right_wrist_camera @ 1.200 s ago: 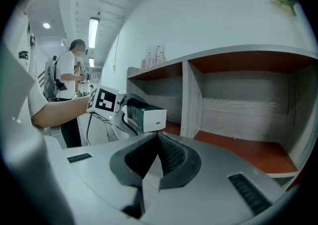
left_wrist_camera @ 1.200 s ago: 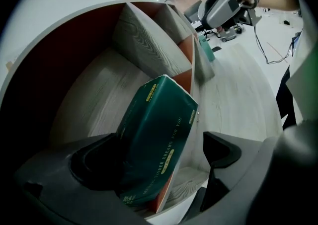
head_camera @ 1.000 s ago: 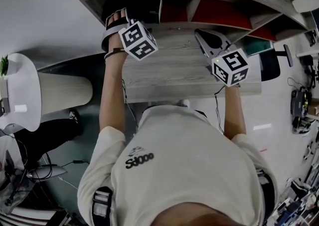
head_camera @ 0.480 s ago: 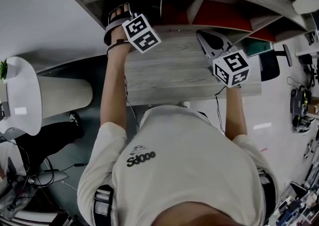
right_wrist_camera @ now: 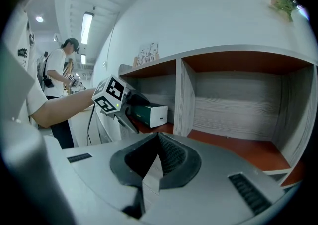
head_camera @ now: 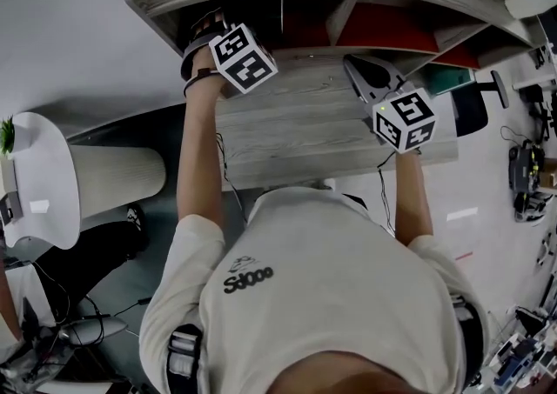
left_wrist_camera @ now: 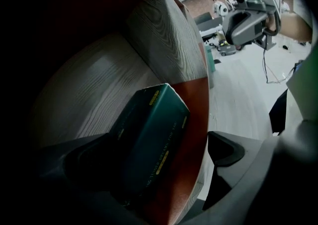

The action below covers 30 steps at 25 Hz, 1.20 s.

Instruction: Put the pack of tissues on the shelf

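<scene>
The pack of tissues is a dark green box with a white end. It lies on the red floor of the shelf, in the left part, close to the grey wood wall. The left gripper reaches in around it. Its jaws have just been opening and now stand wide apart, one on each side of the pack, not squeezing it. The right gripper is well apart to the right, facing the shelf. Its jaws are pressed together with nothing in them.
</scene>
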Motion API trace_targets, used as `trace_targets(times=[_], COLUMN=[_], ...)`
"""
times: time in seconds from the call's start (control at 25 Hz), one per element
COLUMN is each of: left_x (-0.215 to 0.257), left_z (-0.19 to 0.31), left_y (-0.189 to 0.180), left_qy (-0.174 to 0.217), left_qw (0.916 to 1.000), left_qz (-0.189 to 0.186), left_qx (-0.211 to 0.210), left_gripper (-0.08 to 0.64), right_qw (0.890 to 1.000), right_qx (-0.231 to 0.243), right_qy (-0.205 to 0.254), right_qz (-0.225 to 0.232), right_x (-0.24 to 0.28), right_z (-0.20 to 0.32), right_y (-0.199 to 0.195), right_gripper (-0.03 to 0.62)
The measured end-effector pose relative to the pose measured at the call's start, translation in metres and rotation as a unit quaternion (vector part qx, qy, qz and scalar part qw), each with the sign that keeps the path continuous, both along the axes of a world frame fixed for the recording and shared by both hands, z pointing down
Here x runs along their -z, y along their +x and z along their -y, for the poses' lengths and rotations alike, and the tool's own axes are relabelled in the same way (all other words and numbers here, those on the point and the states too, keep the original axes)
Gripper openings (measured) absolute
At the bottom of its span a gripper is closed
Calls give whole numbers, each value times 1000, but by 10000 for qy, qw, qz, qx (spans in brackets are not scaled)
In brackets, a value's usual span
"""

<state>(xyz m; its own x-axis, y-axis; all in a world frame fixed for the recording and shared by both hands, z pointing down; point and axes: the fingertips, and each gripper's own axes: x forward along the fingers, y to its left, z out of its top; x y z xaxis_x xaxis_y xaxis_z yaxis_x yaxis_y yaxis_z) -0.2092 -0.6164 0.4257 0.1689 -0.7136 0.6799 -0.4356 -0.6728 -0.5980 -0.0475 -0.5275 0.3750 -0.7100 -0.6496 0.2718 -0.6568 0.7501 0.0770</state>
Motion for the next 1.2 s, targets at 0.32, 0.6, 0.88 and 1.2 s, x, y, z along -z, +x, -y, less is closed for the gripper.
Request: trace_targets(times=[0.32,0.6,0.88,1.2], left_x=[14,54,48,37], left_z=[-10,-97,-152,-218], left_y=[6,36,36,69], left_qy=[134,770,426,421], left_qw=[9963,9866,9638,9278], left_qz=[-597,-796,-2588,-3701], left_qx=[-602,-1196,-486,214], left_gripper=[581,580,578,302], right_qw=[9986,9922,9931,9954], right_qx=[-465,-1227,-1113,-713], right_qy=[-47,176,346,633], right_qz=[-230,100,141,15], right_x=[-6,22,28,37], right_z=[-17,-58,-82,-131], right_y=[-6,33,53,90], right_gripper=[-2,-2,-2,-2])
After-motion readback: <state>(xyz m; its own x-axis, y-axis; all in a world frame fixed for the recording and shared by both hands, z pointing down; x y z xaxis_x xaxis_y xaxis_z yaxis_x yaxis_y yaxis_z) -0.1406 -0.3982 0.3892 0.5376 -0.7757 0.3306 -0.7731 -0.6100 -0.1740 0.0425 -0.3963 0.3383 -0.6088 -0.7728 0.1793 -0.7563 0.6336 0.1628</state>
